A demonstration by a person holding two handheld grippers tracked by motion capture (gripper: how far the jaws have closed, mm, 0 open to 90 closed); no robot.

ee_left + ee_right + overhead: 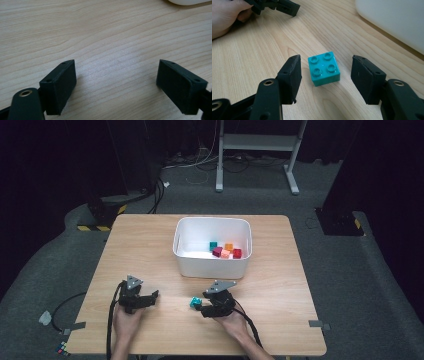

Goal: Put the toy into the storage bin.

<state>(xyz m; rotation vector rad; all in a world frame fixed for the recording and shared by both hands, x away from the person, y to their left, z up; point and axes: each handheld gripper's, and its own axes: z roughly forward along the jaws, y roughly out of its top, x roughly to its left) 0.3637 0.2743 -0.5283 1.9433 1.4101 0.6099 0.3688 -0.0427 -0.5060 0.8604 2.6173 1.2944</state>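
Right gripper (325,80) stands open astride the teal brick (324,68) near the counter's (150,245) front edge, untouched; off-centre closing risks skewing it; left gripper (116,87) open, empty.

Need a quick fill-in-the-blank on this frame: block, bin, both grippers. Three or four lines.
1. The teal block on the table sits between the jaws of the ____ gripper.
2. Those jaws are ____, with gaps on both sides of the block.
3. The block's top has ____ studs.
4. The left gripper has only bare ____ between its jaws.

Missing words: right; open; four; table
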